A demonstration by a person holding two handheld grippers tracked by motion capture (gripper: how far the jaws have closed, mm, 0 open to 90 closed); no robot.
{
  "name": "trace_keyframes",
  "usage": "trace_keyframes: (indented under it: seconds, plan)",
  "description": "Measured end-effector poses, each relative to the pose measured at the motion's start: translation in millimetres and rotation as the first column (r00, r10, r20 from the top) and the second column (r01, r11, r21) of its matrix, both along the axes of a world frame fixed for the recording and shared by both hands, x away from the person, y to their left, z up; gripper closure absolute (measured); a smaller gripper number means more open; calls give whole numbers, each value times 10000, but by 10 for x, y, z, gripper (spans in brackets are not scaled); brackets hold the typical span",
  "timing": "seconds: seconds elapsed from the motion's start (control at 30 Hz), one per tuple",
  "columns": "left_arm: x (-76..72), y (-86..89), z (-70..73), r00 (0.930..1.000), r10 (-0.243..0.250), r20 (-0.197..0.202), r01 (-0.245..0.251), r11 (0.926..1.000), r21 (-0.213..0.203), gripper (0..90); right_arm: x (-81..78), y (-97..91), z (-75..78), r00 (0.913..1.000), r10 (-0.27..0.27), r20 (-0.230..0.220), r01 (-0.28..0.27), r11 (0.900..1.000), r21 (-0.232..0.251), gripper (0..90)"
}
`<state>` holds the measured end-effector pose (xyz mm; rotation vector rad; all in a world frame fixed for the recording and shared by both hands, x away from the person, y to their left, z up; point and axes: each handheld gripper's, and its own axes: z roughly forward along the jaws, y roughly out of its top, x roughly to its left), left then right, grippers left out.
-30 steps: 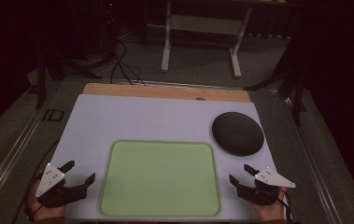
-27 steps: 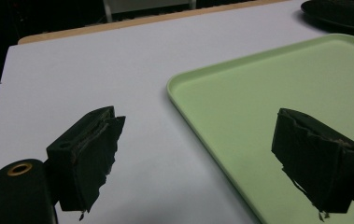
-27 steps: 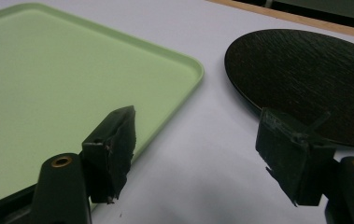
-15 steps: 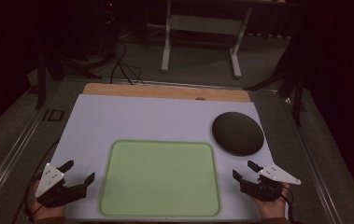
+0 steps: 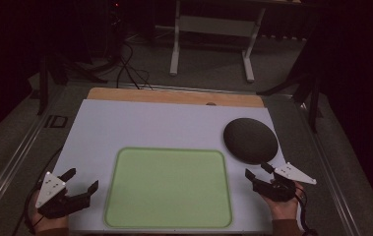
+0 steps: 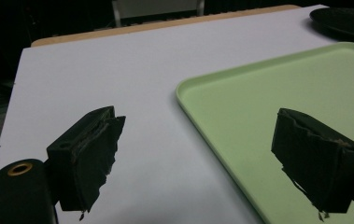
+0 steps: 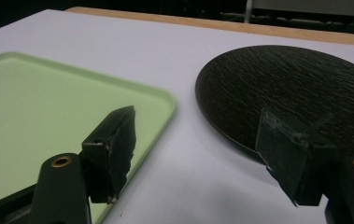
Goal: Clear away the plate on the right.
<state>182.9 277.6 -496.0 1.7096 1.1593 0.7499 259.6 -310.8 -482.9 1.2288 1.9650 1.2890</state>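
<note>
Dim room, white table top (image 5: 149, 128) with a light green tray (image 5: 168, 188) sitting front and centre. From the high view, the left gripper (image 5: 79, 180) hovers just left of the tray, jaws spread, and the right gripper (image 5: 257, 172) sits just right of it, jaws also apart, close to a black round plate (image 5: 250, 140) lying beyond the tray's right corner. Left gripper view: its gaping jaws straddle the tray's left rim (image 6: 191, 107). Right gripper view: nothing between its jaws, tray (image 7: 62, 102) on one side and plate (image 7: 296, 88) on the other.

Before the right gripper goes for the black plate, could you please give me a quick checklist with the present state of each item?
1. Right gripper open: ok.
2. Left gripper open and holding nothing: ok.
3. Black plate flat on the table, nothing on it: ok.
4. Green tray bare: ok.
5. Gap between plate and tray: ok.
6. Jaws aligned on the plate's rim: not ok, one jaw is over the plate and neither touches it.
</note>
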Motion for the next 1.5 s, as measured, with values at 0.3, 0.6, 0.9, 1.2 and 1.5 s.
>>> trace_keyframes:
  seconds: [0.3,0.6,0.9,1.2,1.5]
  plan:
    - [0,10,-1,10000,66,24,-66,9999,-88,147,141,-82,-38,9977,-562,-391,592,9951,791,283]
    - [2,10,0,10000,62,29,-62,9999,-87,147,223,-195,-131,9882,-1104,-1065,1285,9748,1822,294]
    - [3,9,0,10000,69,40,-69,9999,-74,147,293,-274,-247,9697,-1436,-1976,1858,9588,2149,300]
    - [5,11,1,10000,69,34,-69,10000,-70,147,372,-320,-368,9424,-1482,-3000,2309,9369,2625,288]
    - [6,11,1,10000,71,32,-71,9999,-76,147,450,-367,-456,9122,-1524,-3803,2862,9013,3252,348]
